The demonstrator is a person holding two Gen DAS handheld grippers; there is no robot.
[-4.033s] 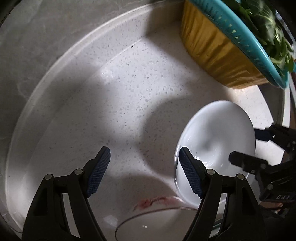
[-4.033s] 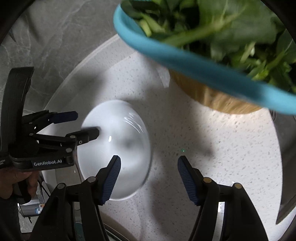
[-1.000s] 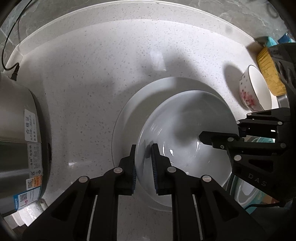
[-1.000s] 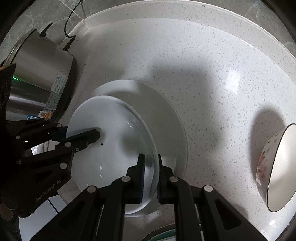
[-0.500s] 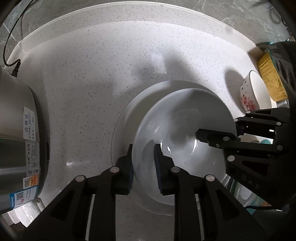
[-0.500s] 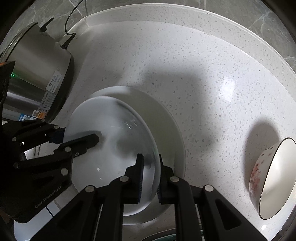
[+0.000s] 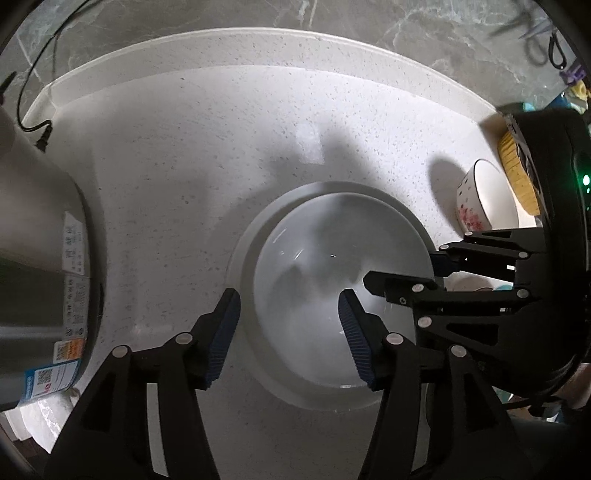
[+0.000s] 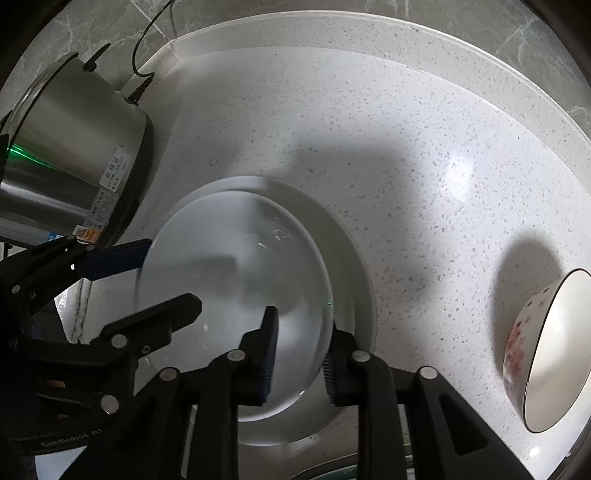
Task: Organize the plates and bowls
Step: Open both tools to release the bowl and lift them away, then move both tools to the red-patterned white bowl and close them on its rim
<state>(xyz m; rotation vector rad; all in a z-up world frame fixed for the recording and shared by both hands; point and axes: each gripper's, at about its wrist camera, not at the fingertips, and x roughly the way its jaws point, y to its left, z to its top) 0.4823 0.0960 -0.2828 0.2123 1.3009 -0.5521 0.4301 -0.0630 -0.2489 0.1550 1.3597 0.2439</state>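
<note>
Surface: pale speckled stone countertop (image 7: pixel 207 155) with a raised back lip, against grey marbled wall tile (image 7: pixel 221 18).
Plates: white upper plate (image 7: pixel 332 266) lies stacked inside a larger white plate (image 7: pixel 240 258), both on the counter near its front edge.
Left gripper (image 7: pixel 290 332): pointing steeply down; jaws opening, blue pads clear of the upper plate's near rim, which passes between them.
Right gripper (image 8: pixel 299 354): pointing steeply down at the opposite rim; jaws opening, narrower gap, rim of the upper plate between the pads with no contact visible.
Patterned bowl (image 8: pixel 546 350): white with red flecks and a dark rim line, tilted on its side, well apart from the plates toward the right.
Steel cooker (image 8: pixel 74 147): stands at the left, labels on its wall, black cord (image 8: pixel 147 48) plugged in behind.
Yellow basket (image 7: pixel 517 173): partly hidden, just beyond the bowl.
</note>
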